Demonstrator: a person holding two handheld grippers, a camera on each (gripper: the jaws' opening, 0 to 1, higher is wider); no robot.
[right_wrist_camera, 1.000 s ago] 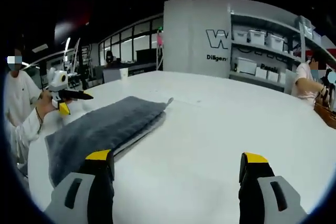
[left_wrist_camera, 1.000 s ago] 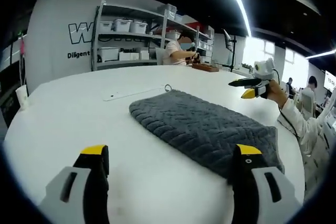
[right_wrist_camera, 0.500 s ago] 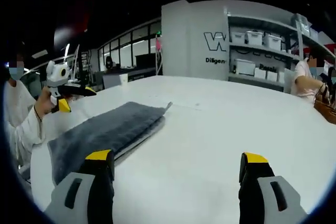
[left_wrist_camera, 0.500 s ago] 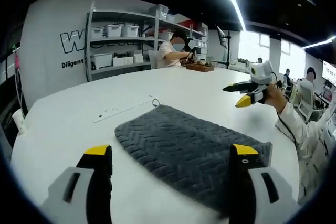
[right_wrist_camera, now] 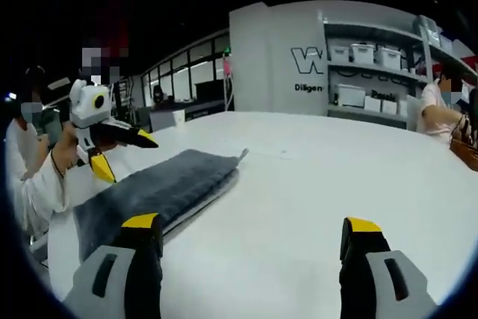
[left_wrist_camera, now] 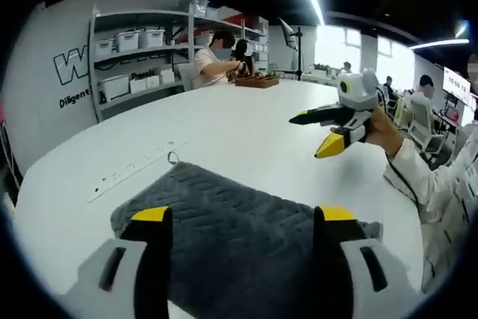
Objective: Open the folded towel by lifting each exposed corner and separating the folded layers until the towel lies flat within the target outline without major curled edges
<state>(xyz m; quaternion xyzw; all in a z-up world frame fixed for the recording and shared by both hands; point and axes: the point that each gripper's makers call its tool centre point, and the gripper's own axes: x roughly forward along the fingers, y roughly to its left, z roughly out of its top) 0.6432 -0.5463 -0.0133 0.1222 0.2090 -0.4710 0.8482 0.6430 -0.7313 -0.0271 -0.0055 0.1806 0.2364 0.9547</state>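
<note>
Approach stage, before any corner is lifted. The folded grey towel [left_wrist_camera: 246, 237] lies on the white table [left_wrist_camera: 224, 121] at 6 o'clock in the left gripper view, under the left gripper [left_wrist_camera: 243, 218], whose jaws stand apart and empty. The right gripper [right_wrist_camera: 250, 225] hovers over bare table, likewise spread. Next move, as judged: lower onto an exposed corner near the loop [left_wrist_camera: 173, 158].
</note>
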